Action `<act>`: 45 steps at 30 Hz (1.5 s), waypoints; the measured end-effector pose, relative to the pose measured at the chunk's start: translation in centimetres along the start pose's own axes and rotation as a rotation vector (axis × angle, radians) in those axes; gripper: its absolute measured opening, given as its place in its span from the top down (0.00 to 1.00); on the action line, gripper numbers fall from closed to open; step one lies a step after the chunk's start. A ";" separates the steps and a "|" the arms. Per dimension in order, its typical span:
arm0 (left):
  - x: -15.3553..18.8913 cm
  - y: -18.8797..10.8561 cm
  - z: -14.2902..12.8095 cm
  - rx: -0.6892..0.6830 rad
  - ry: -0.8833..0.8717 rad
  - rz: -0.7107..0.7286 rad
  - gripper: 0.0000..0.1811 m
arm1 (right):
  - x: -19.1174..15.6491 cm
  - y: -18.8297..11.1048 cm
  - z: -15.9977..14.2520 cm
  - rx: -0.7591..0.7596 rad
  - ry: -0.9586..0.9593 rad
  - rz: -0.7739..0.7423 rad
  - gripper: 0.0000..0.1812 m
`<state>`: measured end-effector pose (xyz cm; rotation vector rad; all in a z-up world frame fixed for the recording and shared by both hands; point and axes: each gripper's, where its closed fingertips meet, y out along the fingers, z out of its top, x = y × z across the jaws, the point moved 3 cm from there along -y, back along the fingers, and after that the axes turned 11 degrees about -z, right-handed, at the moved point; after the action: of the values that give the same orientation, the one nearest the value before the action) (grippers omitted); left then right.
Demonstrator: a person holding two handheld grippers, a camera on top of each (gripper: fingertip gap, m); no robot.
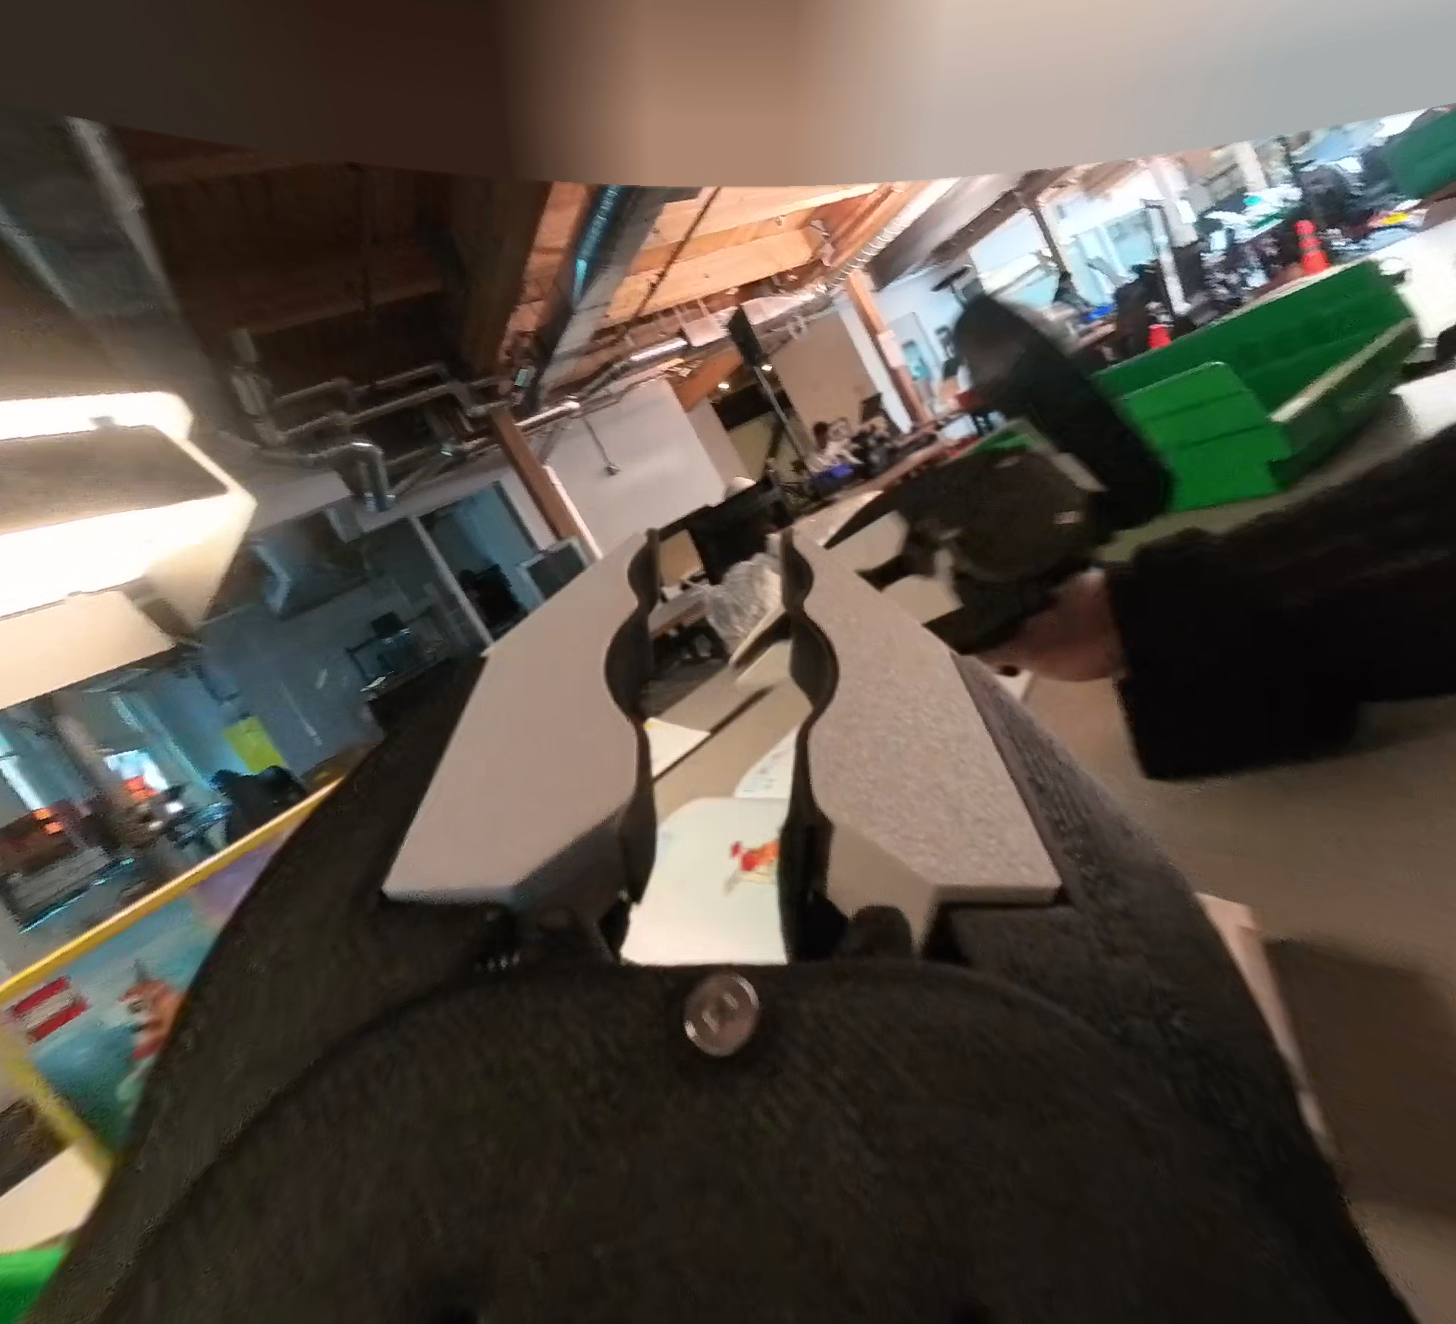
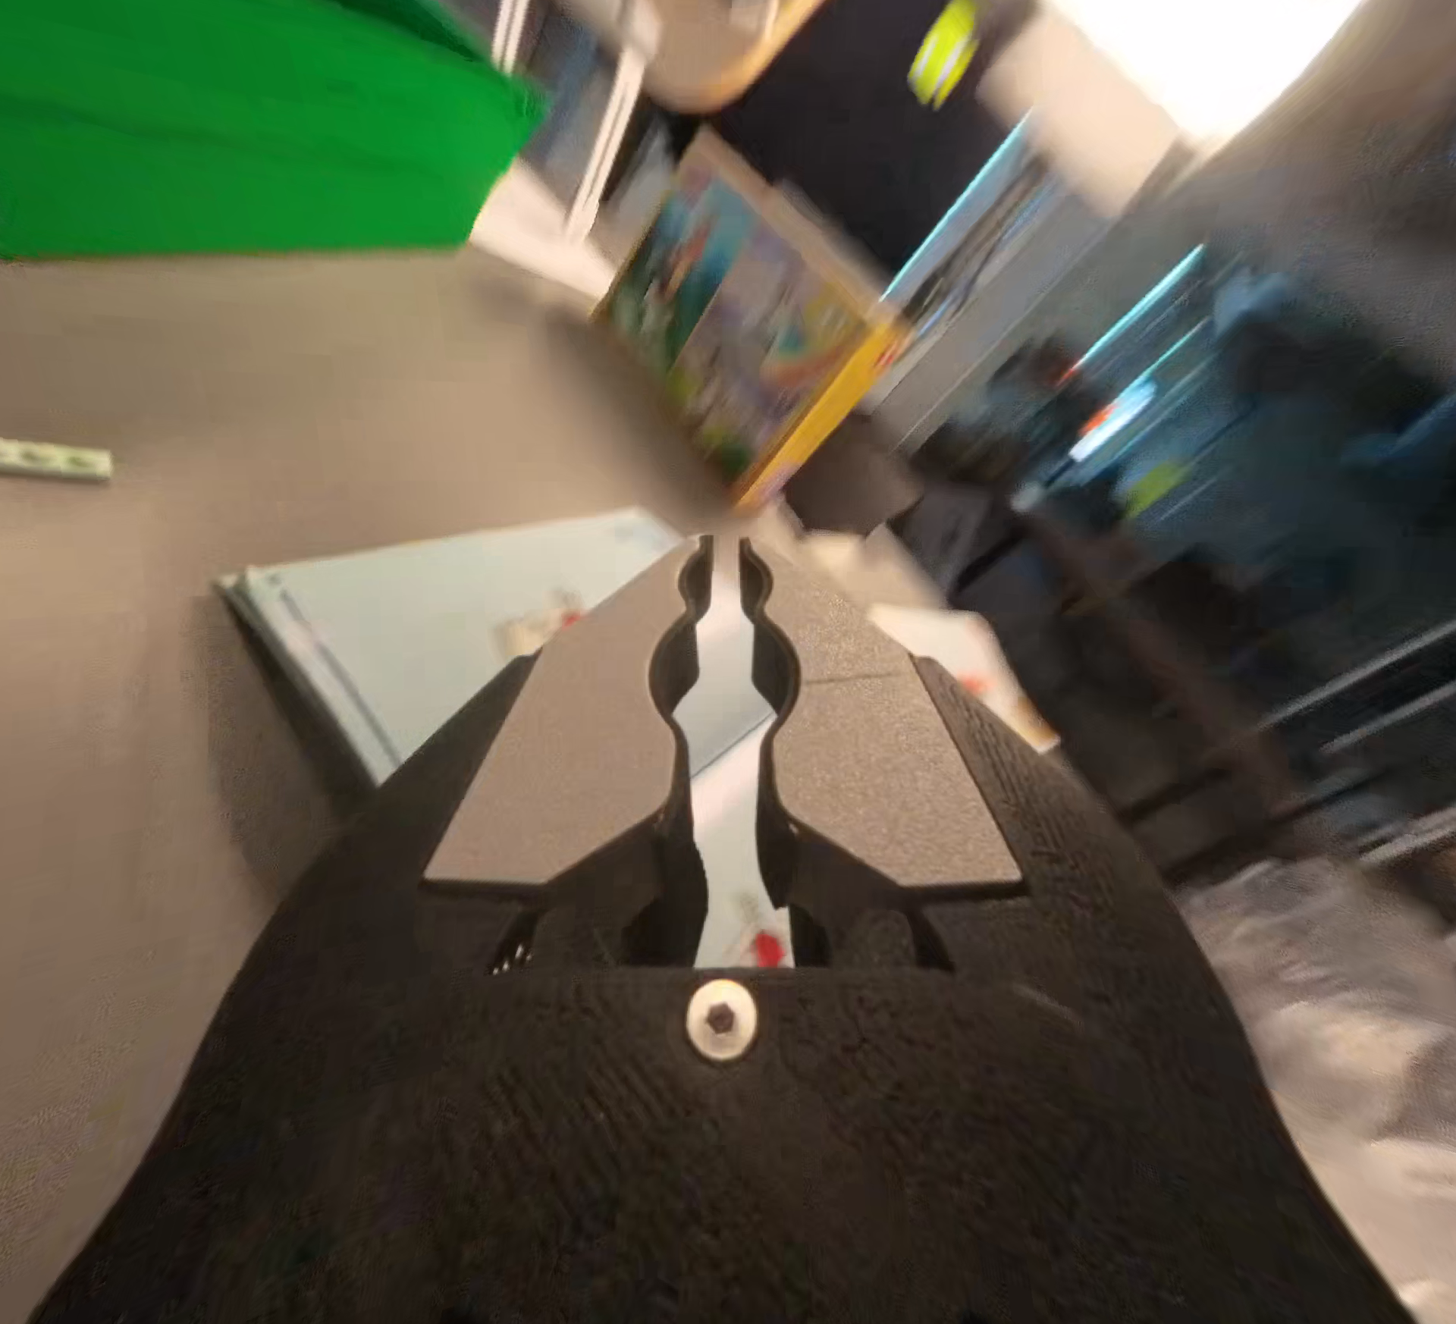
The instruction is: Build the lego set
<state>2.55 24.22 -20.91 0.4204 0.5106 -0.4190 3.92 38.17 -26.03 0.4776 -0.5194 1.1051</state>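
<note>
Build looks barely started, judging by what's visible: no assembled model anywhere in either view.

Left wrist view: the lego box (image 1: 102, 1002), colourful w/ yellow edge, sits at far left, partly cut off by the frame. The left gripper (image 1: 717, 545) is tilted up toward the room, jaws a modest gap apart, nothing between them. Through the gap, a white instruction sheet (image 1: 725, 853) w/ a red-orange picture lies on the counter (image 1: 1182, 853). Further right, the right gripper (image 1: 1008, 498) shows in a person's hand (image 1: 1064, 636), dark sleeve; green bins (image 1: 1261, 404) stand behind it.

Right wrist view (heavy motion blur): green bin (image 2: 197, 104) at top left. One pale flat lego piece (image 2: 55, 460) lies loose on the counter (image 2: 236, 380) at the left edge, well apart from everything else. An open booklet (image 2: 410, 624) lies near centre, box (image 2: 748, 356) standing beyond it. The right gripper's (image 2: 726, 542) tips are nearly closed, a thin slit only, holding nothing.

Left to do: basically everything — pieces picked & joined. Where most pieces are can't be told; maybe in the bins.
</note>
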 end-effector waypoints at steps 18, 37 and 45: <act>-5.0 -2.2 0.0 0.018 -0.028 0.166 0.84 | 0.1 -6.1 1.8 0.100 0.193 -0.045 0.98; -2.4 -0.7 -2.3 -0.043 -0.152 0.012 0.85 | 0.4 -6.0 1.1 0.080 0.232 -0.043 0.98; -2.1 -0.5 -2.7 -0.064 -0.148 -0.009 0.85 | 0.9 -6.0 1.0 0.067 0.217 -0.084 0.96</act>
<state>-0.38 25.68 -22.04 0.3229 0.3816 -0.4375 9.61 35.95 -25.37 0.4282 -0.2707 1.0813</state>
